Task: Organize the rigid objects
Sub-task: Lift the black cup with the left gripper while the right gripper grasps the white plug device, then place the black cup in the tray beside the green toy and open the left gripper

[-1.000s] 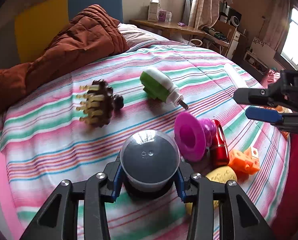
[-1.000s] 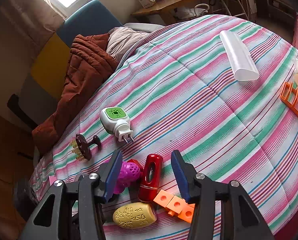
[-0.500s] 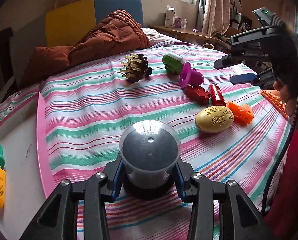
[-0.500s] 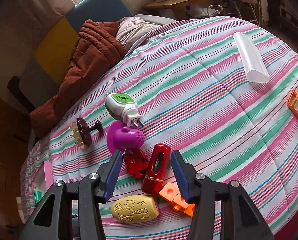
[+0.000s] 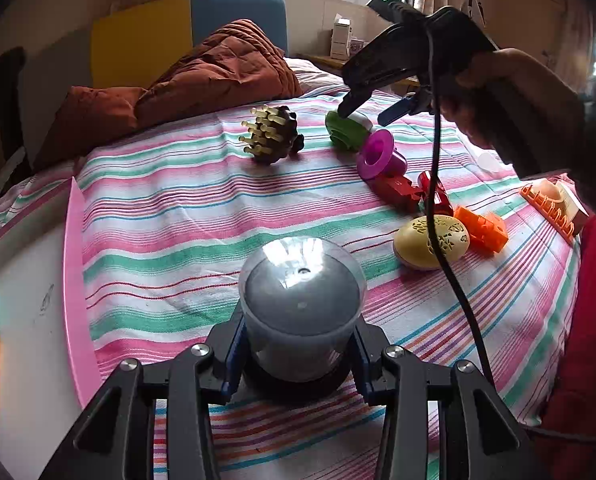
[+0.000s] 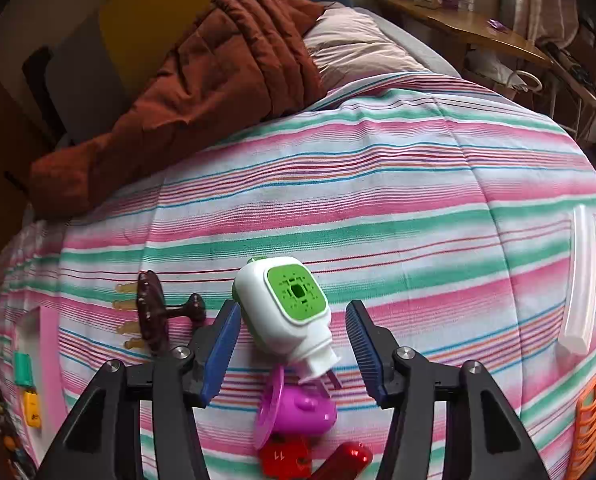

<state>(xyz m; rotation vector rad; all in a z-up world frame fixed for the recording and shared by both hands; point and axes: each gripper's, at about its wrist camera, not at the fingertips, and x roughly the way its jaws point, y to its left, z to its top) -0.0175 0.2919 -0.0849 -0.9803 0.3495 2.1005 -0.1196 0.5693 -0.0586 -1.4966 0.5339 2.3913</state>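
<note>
Gripping grey cup (image 5: 301, 312), plug-in (image 6: 286, 308) seemingly unclamped

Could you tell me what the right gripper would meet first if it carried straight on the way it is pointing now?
Most likely the green-and-white plug-in device, lying on the striped bedspread between the open jaws of the right gripper.

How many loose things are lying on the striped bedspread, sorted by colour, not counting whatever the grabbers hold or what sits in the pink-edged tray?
Red: 2, block, shiny case
Orange: 2, cube toy, rack
Green-white: 1, plug-in
Purple: 1, cup
Yellow: 1, egg
Brown: 1, brush
Clear: 1, tube
Total: 9
</note>
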